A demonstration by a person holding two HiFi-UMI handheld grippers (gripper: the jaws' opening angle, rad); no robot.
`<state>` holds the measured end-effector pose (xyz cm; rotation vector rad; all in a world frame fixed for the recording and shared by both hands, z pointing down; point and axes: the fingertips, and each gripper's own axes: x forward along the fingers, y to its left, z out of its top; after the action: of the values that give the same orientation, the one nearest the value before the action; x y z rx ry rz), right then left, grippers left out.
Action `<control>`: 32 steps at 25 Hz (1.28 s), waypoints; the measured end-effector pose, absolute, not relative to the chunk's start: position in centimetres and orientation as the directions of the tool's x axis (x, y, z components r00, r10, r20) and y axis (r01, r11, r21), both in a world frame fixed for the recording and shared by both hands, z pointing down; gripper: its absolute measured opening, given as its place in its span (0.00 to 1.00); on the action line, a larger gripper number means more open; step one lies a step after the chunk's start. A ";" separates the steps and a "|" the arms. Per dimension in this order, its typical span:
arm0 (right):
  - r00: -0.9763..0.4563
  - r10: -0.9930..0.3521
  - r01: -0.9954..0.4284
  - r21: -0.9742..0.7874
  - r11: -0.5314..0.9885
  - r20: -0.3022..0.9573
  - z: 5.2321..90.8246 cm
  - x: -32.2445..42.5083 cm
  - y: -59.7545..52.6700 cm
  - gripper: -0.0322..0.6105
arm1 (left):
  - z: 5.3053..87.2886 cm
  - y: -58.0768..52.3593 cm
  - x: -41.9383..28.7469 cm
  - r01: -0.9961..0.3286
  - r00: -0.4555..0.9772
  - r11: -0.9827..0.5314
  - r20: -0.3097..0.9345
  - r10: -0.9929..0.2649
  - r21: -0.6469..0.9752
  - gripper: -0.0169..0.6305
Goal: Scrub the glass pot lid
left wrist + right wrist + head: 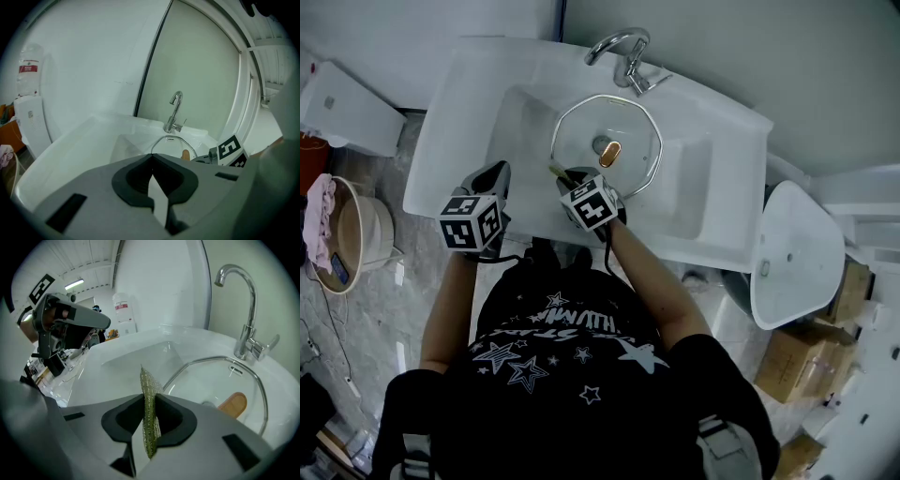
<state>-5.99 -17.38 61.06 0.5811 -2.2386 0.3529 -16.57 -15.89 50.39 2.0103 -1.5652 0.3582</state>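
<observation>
The glass lid (607, 148) lies flat in the bowl of the white sink (464, 122), in front of the tap (623, 52). It has a brown knob (233, 404) in the middle. The right gripper (149, 397) is at the near edge of the lid. Its jaws pinch a green scrub pad (149, 380), which sticks up between them. I cannot tell if the pad touches the lid. The left gripper (151, 158) is over the sink's front left edge, apart from the lid. Its jaws are pressed together with nothing in them.
</observation>
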 end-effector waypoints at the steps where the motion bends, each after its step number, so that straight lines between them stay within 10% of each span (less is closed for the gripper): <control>1: -0.598 -0.294 -0.521 -0.082 0.850 0.746 61.3 -5.9 -17.6 0.16 | 50.4 -15.9 -16.5 -0.951 0.283 -0.162 0.530 -0.799 0.264 0.04; 32: -0.476 -0.436 -0.761 -0.110 0.639 0.764 62.8 5.5 -19.9 0.16 | 50.5 -18.5 -12.1 -0.927 0.373 -0.274 0.537 -0.757 0.258 0.04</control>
<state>5.54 -19.89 62.77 0.9290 -2.1349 0.5772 -12.14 -18.53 50.47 2.1068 -1.4479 0.4203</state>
